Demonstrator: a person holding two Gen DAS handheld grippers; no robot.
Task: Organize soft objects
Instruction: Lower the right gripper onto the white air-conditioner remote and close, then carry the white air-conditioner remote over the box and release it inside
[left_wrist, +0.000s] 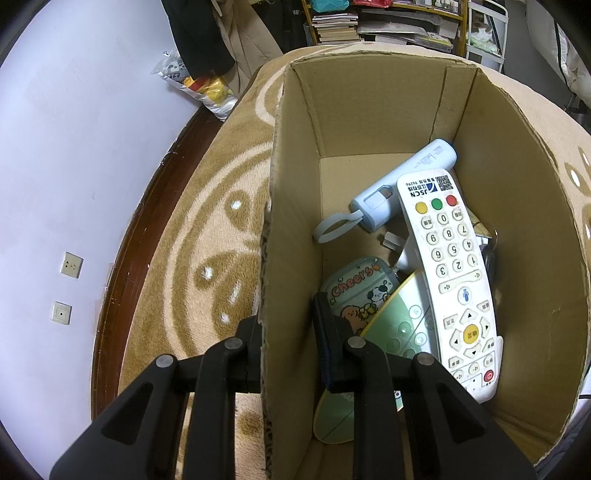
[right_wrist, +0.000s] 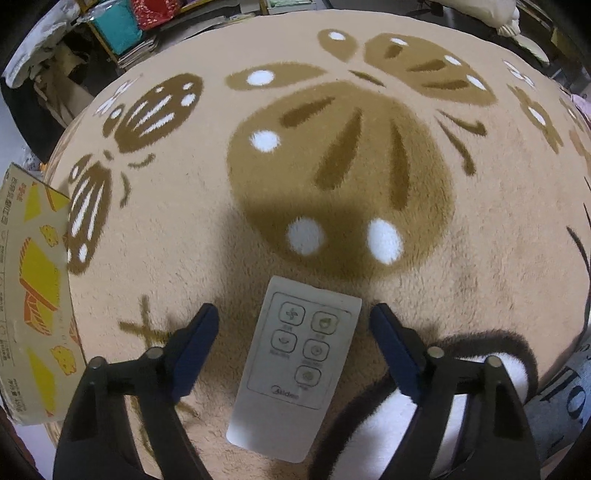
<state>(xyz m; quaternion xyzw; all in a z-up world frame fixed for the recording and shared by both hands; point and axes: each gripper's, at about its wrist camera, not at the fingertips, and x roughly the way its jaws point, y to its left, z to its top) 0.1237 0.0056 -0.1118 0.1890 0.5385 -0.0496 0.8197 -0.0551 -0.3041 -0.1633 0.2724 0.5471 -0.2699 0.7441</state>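
- Flat white rectangular fan remote (right_wrist: 295, 367) with five grey-outlined buttons lies face up on the beige plush rug with brown butterfly pattern (right_wrist: 369, 166), lower centre of the right wrist view
- Right gripper (right_wrist: 295, 347) straddles it, blue-padded fingers (right_wrist: 195, 343) spread wide, clear of both long edges, nothing gripped
- Printed yellow-and-orange cardboard box (right_wrist: 33, 295) at left edge of that view
- Left wrist view: left gripper (left_wrist: 291, 343) pinched narrow on the near wall of an open brown cardboard box (left_wrist: 288, 221), one finger inside, one outside
- Inside: long white keypad remote (left_wrist: 448, 273), pale blue cylindrical device (left_wrist: 402, 184), cartoon "Cheers" pouch (left_wrist: 358, 291)
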